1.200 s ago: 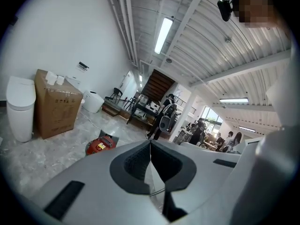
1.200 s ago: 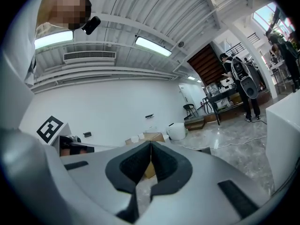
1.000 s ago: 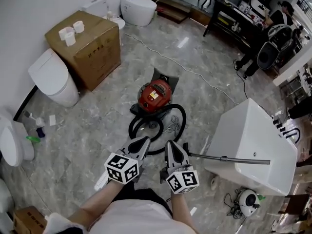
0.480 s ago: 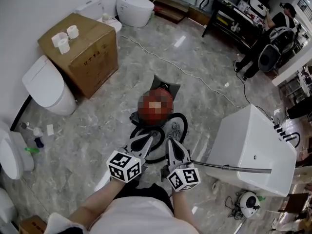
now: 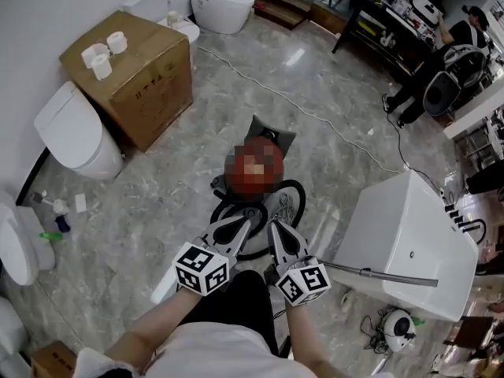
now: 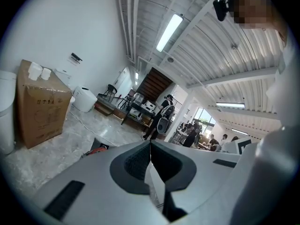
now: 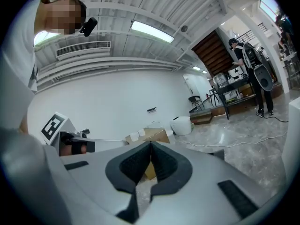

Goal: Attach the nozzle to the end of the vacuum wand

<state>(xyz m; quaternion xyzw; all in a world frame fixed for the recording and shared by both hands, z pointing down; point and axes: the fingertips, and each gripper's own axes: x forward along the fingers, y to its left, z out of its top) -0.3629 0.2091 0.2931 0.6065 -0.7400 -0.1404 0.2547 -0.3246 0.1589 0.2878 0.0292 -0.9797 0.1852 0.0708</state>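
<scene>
The red canister vacuum (image 5: 256, 164), partly under a mosaic patch, stands on the marble floor with its black hose (image 5: 293, 203) looped in front. A dark flat nozzle-like piece (image 5: 269, 127) lies just behind the canister. The metal wand (image 5: 386, 275) lies level to the right, across the white tub's lower edge. My left gripper (image 5: 250, 216) and right gripper (image 5: 274, 228) are side by side over the near part of the hose loop, both shut with nothing in them. The left gripper view (image 6: 150, 146) and right gripper view (image 7: 150, 146) show the pads pressed together.
A white tub (image 5: 409, 235) stands at the right. A cardboard box (image 5: 130, 73) with paper rolls and toilets (image 5: 75, 136) line the left wall. A white cable (image 5: 315, 113) crosses the floor. A person (image 5: 441, 69) stands by a far table.
Both grippers have moved forward toward the vacuum and now hang over the hose loop. Their jaws stay shut and hold nothing.
</scene>
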